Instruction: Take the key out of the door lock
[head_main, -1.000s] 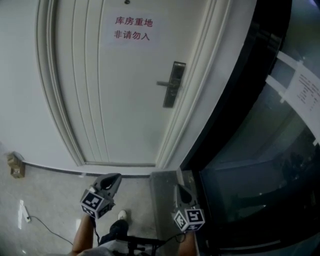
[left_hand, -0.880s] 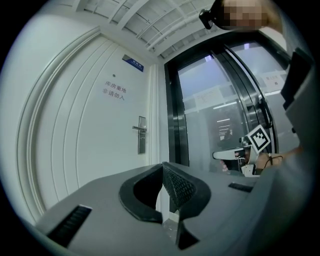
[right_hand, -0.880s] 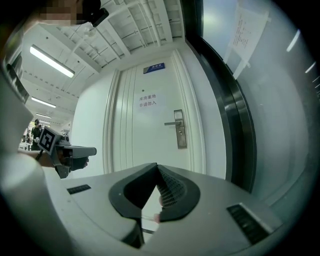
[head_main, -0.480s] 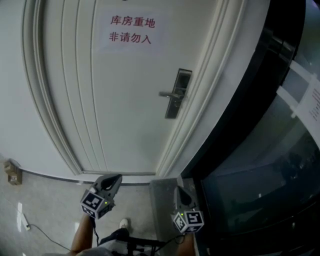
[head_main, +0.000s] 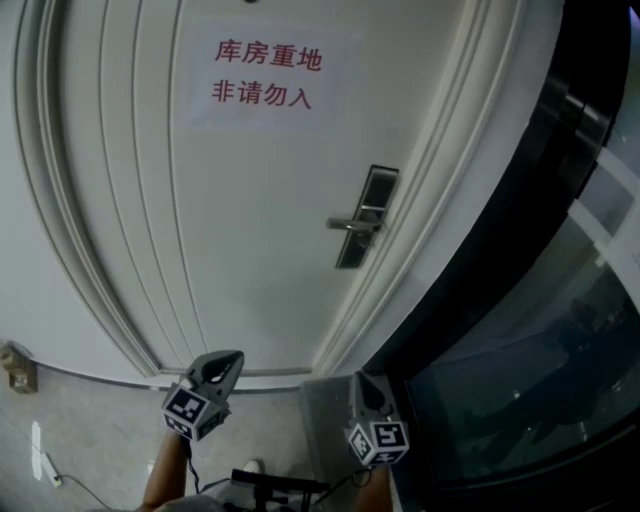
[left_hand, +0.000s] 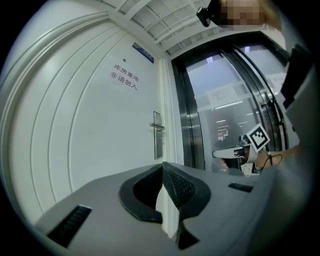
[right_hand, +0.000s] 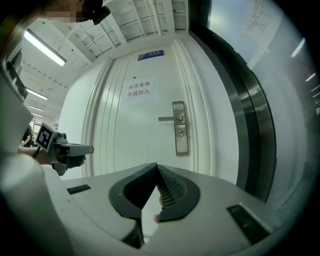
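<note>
Right gripper (right_hand: 157, 167) pinched together and empty, left gripper (left_hand: 162, 165) likewise. I'm holding both level at the door (right_hand: 125, 145), well short, since the lock (right_hand: 181, 131) faces me. Key's presumably there under the handle (right_hand: 169, 119), too small to spot.

The lock (head_main: 365, 215), a tall silver plate with a left-pointing lever and a keyhole (right_hand: 180, 132) beneath, stood upright by the door's (head_main: 250, 200) right edge.

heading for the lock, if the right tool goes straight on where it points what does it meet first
Probably the bare white panelled door, below and left of the silver lock plate; nothing stands before the right tool.
</note>
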